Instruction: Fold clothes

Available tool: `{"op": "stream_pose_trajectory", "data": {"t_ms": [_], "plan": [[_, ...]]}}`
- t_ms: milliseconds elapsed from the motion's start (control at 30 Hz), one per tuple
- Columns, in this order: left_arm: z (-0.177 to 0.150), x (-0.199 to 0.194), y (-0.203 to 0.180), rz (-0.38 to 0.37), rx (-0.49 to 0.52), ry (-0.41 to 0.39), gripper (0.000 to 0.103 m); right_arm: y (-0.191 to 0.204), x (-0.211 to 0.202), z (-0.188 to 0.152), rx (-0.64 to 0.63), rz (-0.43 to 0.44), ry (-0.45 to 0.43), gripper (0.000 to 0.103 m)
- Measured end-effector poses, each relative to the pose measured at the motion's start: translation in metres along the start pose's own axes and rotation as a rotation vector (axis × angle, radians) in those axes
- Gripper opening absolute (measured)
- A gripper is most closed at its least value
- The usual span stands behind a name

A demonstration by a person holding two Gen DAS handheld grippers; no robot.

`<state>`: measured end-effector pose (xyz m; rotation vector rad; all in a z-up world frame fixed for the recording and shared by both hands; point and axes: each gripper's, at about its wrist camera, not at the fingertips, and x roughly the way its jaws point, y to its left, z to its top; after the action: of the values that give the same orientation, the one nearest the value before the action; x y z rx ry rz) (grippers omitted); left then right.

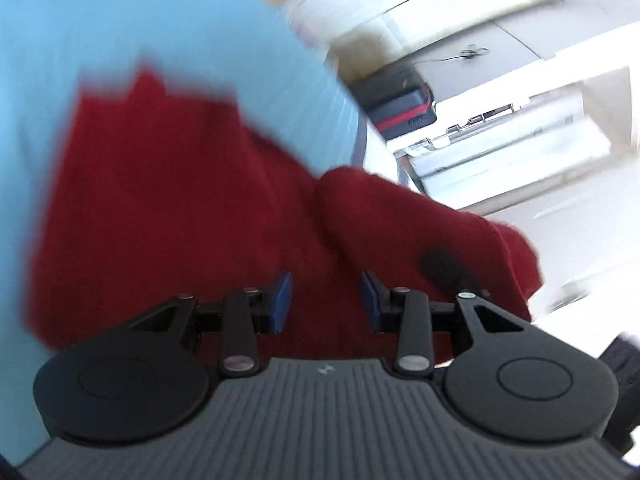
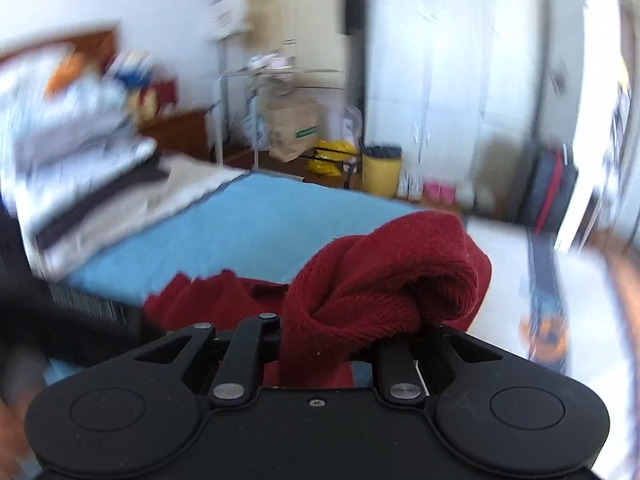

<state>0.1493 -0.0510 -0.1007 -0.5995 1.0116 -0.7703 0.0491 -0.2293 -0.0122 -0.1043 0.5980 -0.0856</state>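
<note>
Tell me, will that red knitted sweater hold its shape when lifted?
Probably not: the red sweater bunches and droops over the right gripper. Its coarse knit likely grips rather than slips. It looks soft, so unlikely fragile.

Bright daylight, both views. Heavy motion blur on bkgd; black plastic gripper bodies at bottom stay sharp. Dark red knitted garment (image 2: 384,280) sharp in right view, smeared in left. White walls blown out w/ glare. Fisheye bends edges, dark corners.

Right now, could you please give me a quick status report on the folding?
Left hand-held gripper open above dark red knitted sweater. Right hand-held gripper clamped on a bunched sweater fold. Nothing blocking on light blue bedsheet.
</note>
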Motion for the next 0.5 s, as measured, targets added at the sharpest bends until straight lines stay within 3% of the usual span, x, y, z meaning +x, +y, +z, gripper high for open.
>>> {"op": "stream_pose_trajectory", "data": {"t_ms": [67, 200, 333, 400, 500], "plan": [[0.004, -0.016, 0.007, 0.024, 0.056, -0.008, 0.039, 0.033, 0.013, 0.004, -0.079, -0.006, 0.030, 0.020], [0.006, -0.036, 0.043, 0.047, 0.063, -0.008, 0.039, 0.089, 0.049, -0.012, -0.204, 0.080, 0.111, 0.022], [0.005, -0.041, 0.080, 0.066, 0.026, -0.030, 0.039, 0.134, 0.056, -0.041, -0.431, 0.044, 0.100, 0.033], [0.004, -0.041, 0.093, 0.050, 0.003, -0.035, 0.039, 0.139, 0.051, -0.045, -0.453, 0.059, 0.077, 0.041], [0.006, -0.038, 0.105, 0.012, -0.036, -0.039, 0.039, 0.135, 0.044, -0.042, -0.415, 0.109, 0.071, 0.043]]}}
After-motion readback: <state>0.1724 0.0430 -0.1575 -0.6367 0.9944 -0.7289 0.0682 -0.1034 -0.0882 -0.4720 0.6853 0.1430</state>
